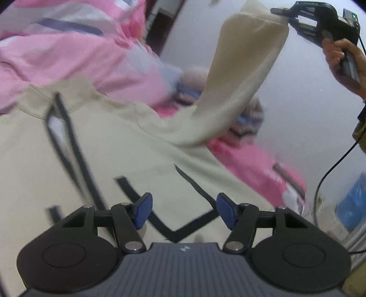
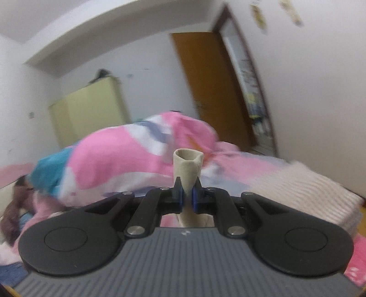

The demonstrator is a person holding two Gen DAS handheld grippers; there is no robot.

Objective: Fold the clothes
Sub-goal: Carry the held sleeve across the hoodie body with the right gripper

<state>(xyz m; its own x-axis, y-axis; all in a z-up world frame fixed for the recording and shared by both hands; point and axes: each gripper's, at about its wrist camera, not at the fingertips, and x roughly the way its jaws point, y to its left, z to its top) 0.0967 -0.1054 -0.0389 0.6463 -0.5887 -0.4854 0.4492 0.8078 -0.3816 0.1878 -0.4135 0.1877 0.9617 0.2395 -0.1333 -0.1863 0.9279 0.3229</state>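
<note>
A cream sweatshirt (image 1: 128, 141) with black line markings lies spread on the bed in the left wrist view. Its sleeve (image 1: 240, 75) is pulled up and to the right, off the bed. My right gripper (image 1: 284, 13) pinches the cuff at the top right, held by a hand. In the right wrist view my right gripper (image 2: 187, 196) is shut on the sleeve cuff (image 2: 188, 166), which stands up between the blue pads. My left gripper (image 1: 183, 210) hovers open over the sweatshirt's front, nothing between its blue pads.
A pink, white and blue quilt (image 1: 75, 45) is bunched on the bed behind the sweatshirt; the same quilt (image 2: 128, 155) fills the right wrist view. A wooden door (image 2: 205, 86) and a pale green wardrobe (image 2: 89, 112) stand by the white walls. A black cable (image 1: 329, 171) hangs at right.
</note>
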